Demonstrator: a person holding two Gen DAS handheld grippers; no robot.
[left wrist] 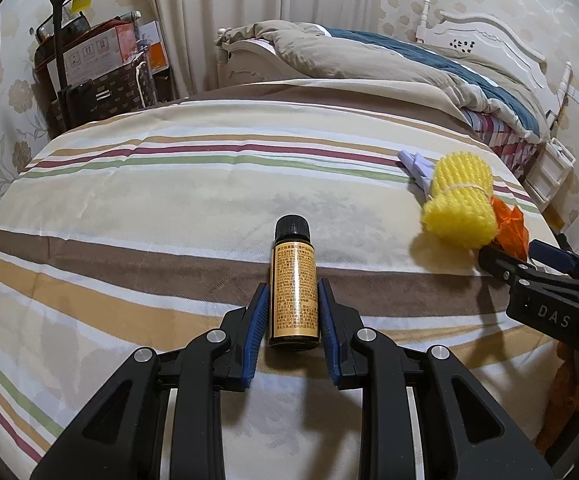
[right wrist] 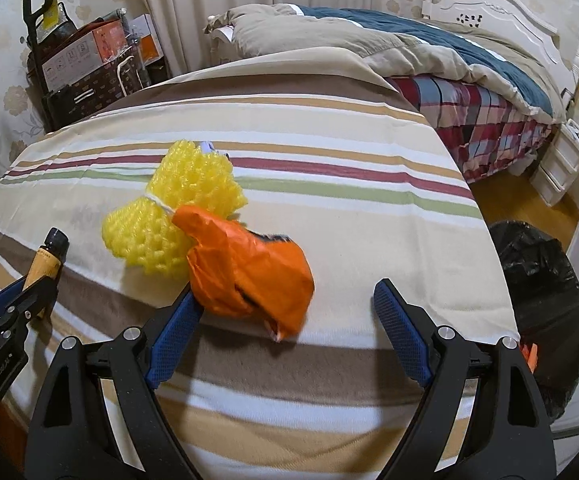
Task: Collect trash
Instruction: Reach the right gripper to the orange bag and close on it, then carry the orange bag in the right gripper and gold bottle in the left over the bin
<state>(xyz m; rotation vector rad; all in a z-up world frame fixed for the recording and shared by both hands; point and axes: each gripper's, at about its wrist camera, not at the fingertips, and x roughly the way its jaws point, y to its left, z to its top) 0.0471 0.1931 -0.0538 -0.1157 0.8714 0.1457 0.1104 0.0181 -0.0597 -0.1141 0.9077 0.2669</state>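
Observation:
A small brown bottle (left wrist: pixel 293 284) with a black cap and a yellow label sits between the blue pads of my left gripper (left wrist: pixel 293 290), which is shut on it above the striped bedspread (left wrist: pixel 149 200). The right wrist view shows the same bottle (right wrist: pixel 47 258) at the left edge. A crumpled orange wrapper (right wrist: pixel 249 264) lies on the spread between the wide-apart fingers of my right gripper (right wrist: pixel 285 290), against the left finger only. Behind it lies a tied yellow foam net (right wrist: pixel 177 208), with a scrap of pale purple paper (left wrist: pixel 417 166) just beyond.
A bin lined with a black bag (right wrist: pixel 537 280) stands on the floor off the bed's right edge, with something orange inside it. A second bed with a rumpled quilt (left wrist: pixel 369 56) is behind. Boxes and a trolley (left wrist: pixel 89 68) stand at the far left wall.

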